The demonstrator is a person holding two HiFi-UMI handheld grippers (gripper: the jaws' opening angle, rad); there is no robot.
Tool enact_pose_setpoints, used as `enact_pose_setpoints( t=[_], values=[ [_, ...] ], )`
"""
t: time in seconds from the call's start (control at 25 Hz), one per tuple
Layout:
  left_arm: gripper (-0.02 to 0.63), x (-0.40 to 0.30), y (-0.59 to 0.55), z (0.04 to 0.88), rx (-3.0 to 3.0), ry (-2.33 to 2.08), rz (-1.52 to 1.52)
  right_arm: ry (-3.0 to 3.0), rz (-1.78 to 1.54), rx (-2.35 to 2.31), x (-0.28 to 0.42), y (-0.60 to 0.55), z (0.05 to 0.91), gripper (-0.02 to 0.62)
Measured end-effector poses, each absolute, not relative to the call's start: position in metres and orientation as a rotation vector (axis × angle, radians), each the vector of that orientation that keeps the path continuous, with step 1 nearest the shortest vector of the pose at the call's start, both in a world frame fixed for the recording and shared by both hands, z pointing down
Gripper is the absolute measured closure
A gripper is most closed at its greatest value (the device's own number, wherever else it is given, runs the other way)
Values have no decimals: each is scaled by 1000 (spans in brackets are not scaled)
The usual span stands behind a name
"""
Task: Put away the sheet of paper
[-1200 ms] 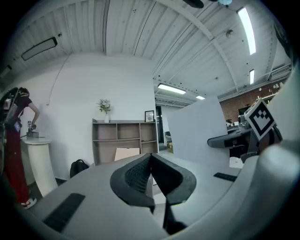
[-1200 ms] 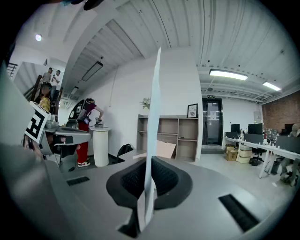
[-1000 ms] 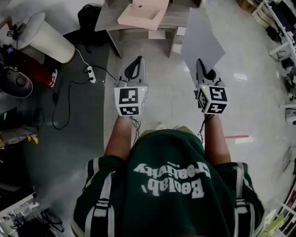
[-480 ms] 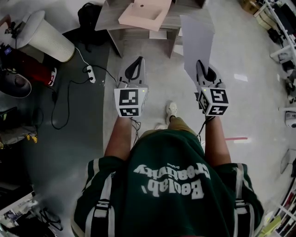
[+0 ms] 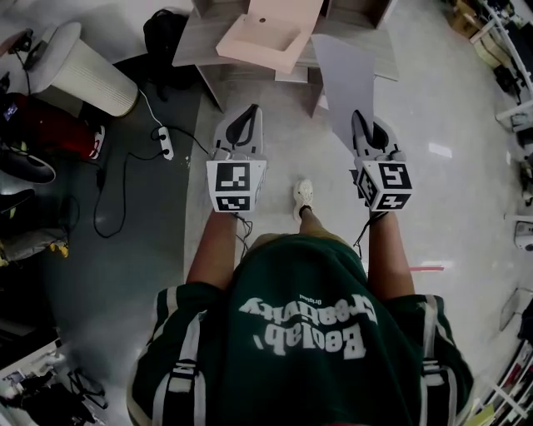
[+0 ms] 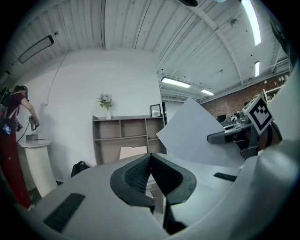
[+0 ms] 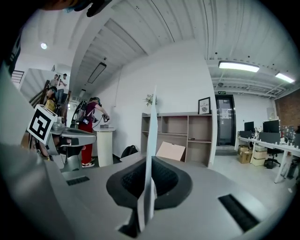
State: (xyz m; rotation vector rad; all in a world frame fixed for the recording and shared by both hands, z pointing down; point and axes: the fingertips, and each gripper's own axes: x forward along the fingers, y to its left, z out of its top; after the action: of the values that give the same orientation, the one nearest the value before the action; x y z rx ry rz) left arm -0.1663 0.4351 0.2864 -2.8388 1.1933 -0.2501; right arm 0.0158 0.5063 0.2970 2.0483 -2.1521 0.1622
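The sheet of paper (image 5: 346, 83) stands on edge in my right gripper (image 5: 363, 119), which is shut on its lower part. In the right gripper view the sheet of paper (image 7: 151, 154) rises as a thin white strip from between the closed pads. My left gripper (image 5: 241, 121) is held level beside it, shut with nothing between its jaws. In the left gripper view my left gripper (image 6: 151, 158) has its pads pressed together, and the sheet of paper (image 6: 199, 136) shows broadside at the right. Both grippers point toward a grey shelf unit (image 5: 333, 25) ahead.
A pink cardboard tray (image 5: 268, 32) lies on the shelf unit. A white cylindrical stand (image 5: 87, 75), a black bag (image 5: 165, 29) and a power strip with cables (image 5: 163, 137) are on the floor at the left. Another person (image 7: 89, 133) works by a white pedestal.
Both grippers have moved forward toward the shelf unit, which now sits closer. The paper has turned more edge-on in the head view. A foot has stepped forward between the grippers.
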Motion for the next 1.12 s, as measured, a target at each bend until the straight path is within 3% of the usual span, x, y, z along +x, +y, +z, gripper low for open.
enact_pose_setpoints(
  t=[0.68, 1.12],
  values=[
    [588, -55, 249, 285, -2750, 1291, -278, -2335, 187, 1822, 115, 295, 297, 563],
    [588, -46, 201, 293, -2726, 1384, -278, -2391, 198, 1704, 129, 235, 311, 563]
  ],
)
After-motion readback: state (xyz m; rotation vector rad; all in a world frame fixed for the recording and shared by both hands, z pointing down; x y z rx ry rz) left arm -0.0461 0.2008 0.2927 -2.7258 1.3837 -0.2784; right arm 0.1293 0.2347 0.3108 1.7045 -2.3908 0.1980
